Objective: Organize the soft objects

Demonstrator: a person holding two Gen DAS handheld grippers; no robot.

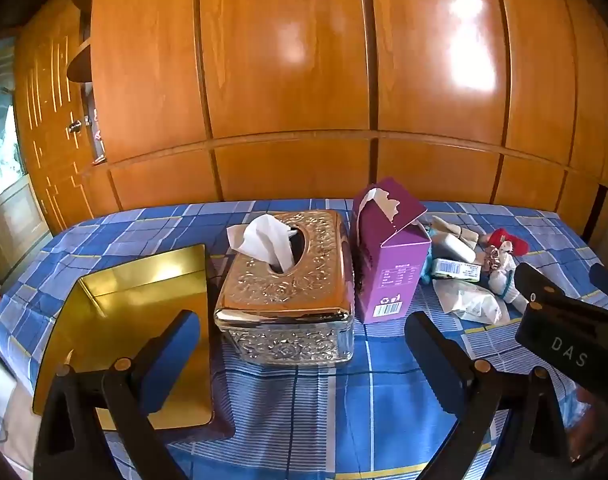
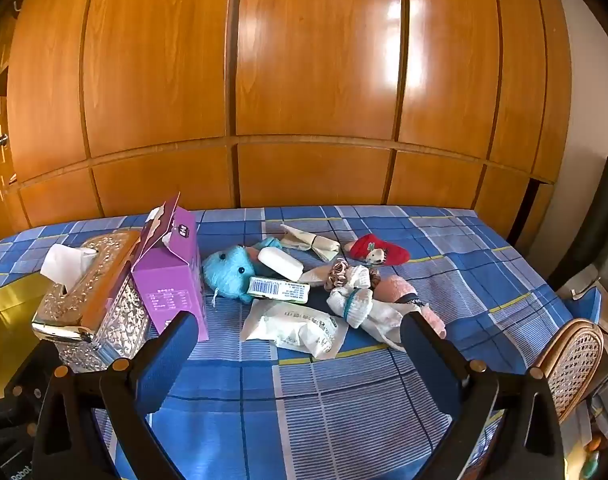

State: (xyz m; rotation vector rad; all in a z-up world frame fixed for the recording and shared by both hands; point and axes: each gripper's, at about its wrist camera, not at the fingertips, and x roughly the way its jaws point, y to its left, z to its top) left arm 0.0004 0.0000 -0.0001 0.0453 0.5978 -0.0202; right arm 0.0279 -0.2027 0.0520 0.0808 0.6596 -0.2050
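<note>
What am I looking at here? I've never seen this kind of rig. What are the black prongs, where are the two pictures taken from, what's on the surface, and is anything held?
There is no robot arm. A person carries a two-finger gripper in each hand, and a fisheye camera on each looks forward along its fingers.

The left wrist view shows the left gripper; the black body of the other gripper pokes in from the right. The right wrist view shows the right gripper. Both are open and hold nothing.

On the blue checked cloth lie a gold tray, an ornate metal tissue box, an opened purple carton, and a loose pile: a blue plush toy, a white soap-like bar, a wet-wipes-style packet, a red plush toy and small cloth pieces. Wooden wardrobe doors stand behind.
</note>
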